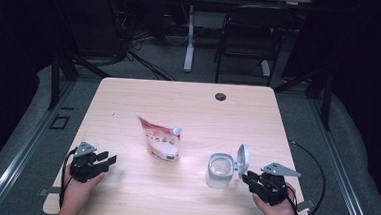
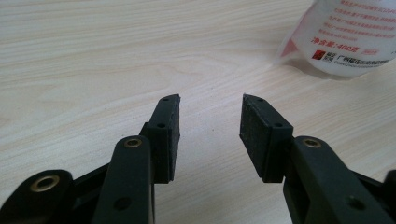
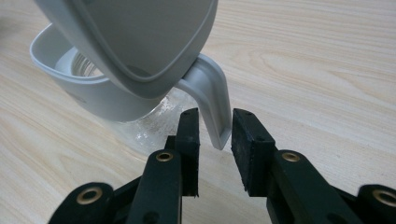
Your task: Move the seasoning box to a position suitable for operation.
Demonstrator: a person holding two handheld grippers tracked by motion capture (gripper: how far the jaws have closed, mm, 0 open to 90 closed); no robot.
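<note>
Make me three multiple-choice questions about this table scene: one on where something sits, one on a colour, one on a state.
1. Where does the pouch stand?
A. between the two grippers, near mid-table
B. at the table's far edge
C. on the chair

2. What colour is the lid of the jar?
A. red
B. white
C. green

3. How is the jar's lid?
A. shut flat
C. flipped up, open
B. lying apart on the table

Answers:
1 A: in the high view it stands between the left gripper and the jar.
2 B: the lid and its collar are white.
3 C: it stands upright on its hinge, and its tab sits between the right gripper's jaws.
</note>
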